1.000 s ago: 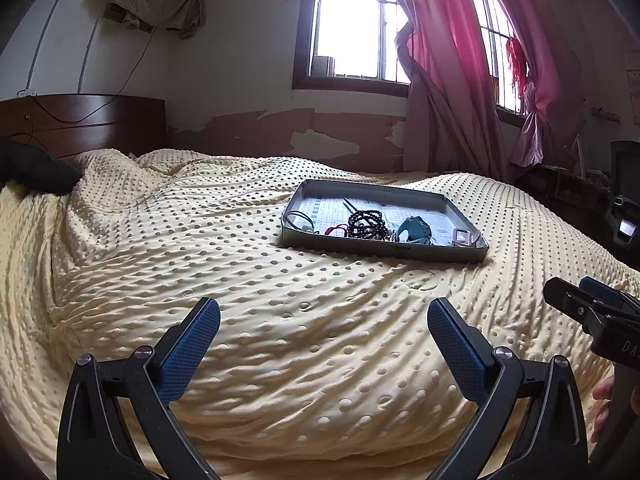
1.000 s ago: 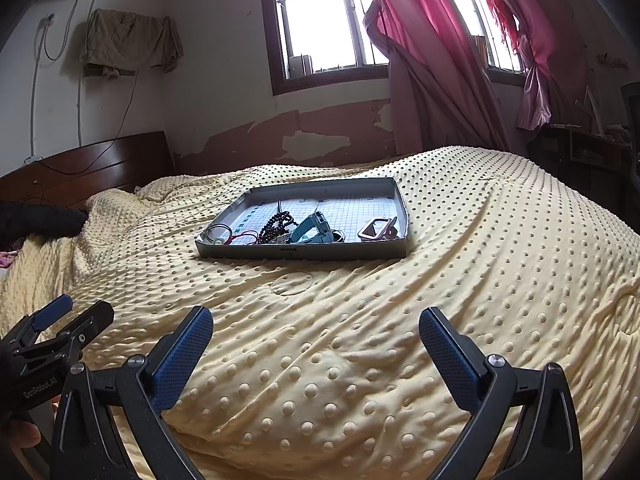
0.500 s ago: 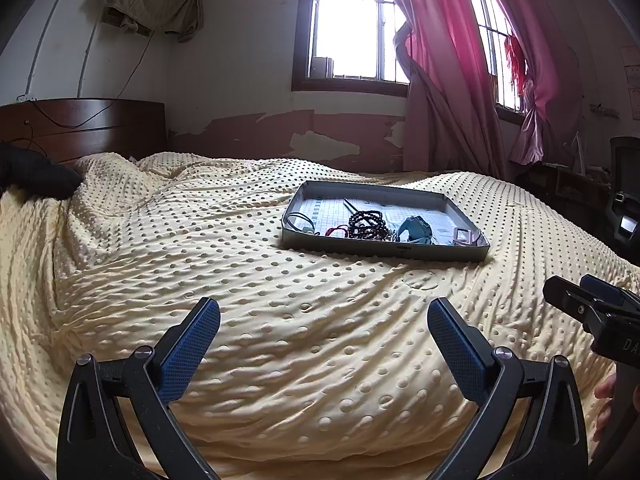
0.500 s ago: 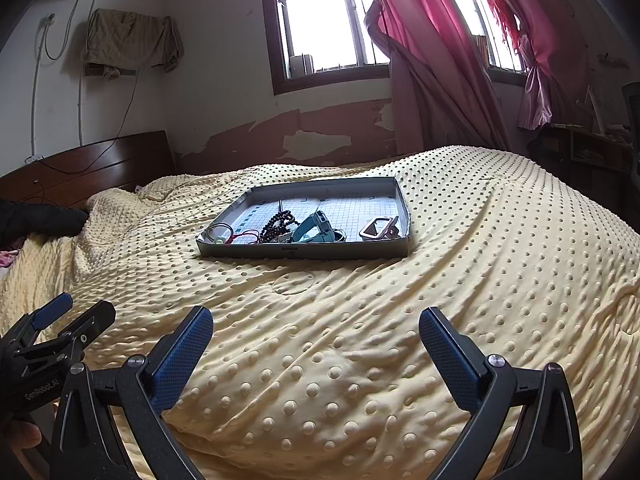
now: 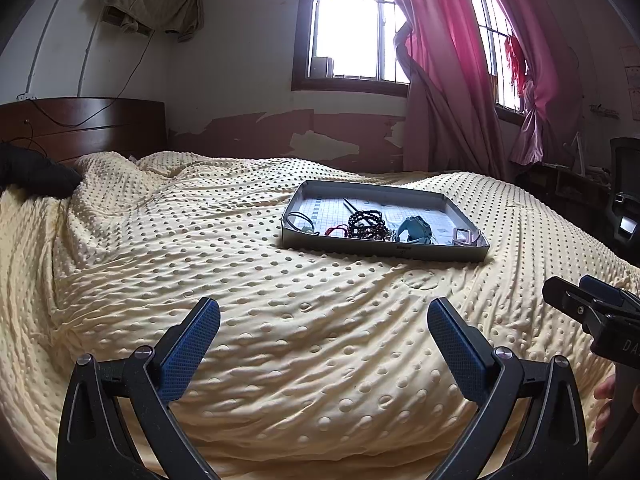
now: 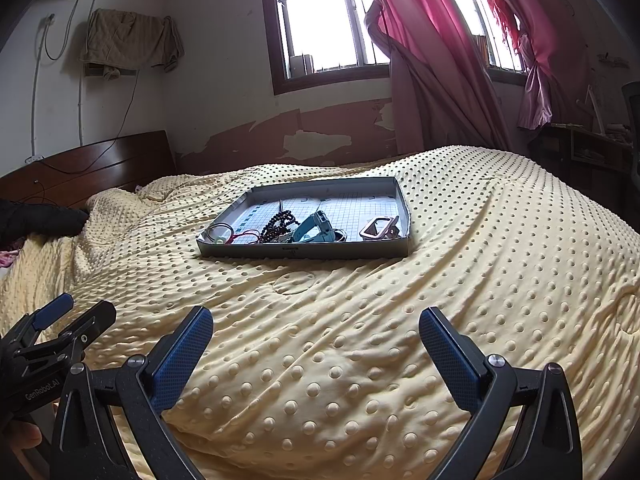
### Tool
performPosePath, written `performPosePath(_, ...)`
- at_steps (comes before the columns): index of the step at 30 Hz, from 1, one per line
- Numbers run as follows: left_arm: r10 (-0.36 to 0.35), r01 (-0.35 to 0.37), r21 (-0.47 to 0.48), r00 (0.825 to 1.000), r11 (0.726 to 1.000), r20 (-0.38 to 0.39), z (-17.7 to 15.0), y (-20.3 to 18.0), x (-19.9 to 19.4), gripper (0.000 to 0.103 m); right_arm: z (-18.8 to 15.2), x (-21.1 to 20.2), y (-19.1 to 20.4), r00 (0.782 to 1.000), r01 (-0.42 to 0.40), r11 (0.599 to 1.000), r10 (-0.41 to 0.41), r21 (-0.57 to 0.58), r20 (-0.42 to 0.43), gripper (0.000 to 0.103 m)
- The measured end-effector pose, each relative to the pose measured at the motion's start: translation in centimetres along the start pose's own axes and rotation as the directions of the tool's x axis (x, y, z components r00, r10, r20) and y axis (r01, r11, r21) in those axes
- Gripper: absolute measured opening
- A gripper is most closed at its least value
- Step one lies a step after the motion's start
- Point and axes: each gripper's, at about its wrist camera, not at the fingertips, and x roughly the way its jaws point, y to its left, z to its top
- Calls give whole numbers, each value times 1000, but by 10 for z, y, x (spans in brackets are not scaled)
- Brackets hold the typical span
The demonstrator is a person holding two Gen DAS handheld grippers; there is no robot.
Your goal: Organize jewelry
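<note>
We are holding two hand-held grippers over the bed [image 5: 240,280], one in each hand. The left hand-held gripper [image 5: 323,320] is standing released, its two blue pads spread wide with nothing between them; the right hand-held gripper [image 6: 316,330] is likewise released and holding nothing. Both are hovering well short of the tray [image 6: 304,250], which we are taking as our landmark.

One grey tray is sitting on the yellow dotted blanket [image 6: 480,280], and all the jewelry is lying inside it, along its near wall. Counting from the tray's left end, we are seeing one thin dark ring-shaped loop [image 5: 298,220], one red cord [image 6: 244,235], one bunch of dark beads [image 5: 366,224], one teal watch [image 6: 314,228] and, at the tray's right end, one pinkish rectangular buckle piece [image 6: 378,227]. One thin dark stick [image 5: 349,205] is lying behind the beads. Whether smaller pieces are hiding under the beads, we cannot tell.

Behind the tray, two windows [image 5: 352,20] are showing, with pink curtains [image 5: 440,60].
</note>
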Motion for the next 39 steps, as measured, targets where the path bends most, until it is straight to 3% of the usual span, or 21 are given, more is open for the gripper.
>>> performPosePath(39,-9,9,5,1000,1000,-4,-2,-1,2,102,0,0,1,1000,1,1000,-1,1,0,103)
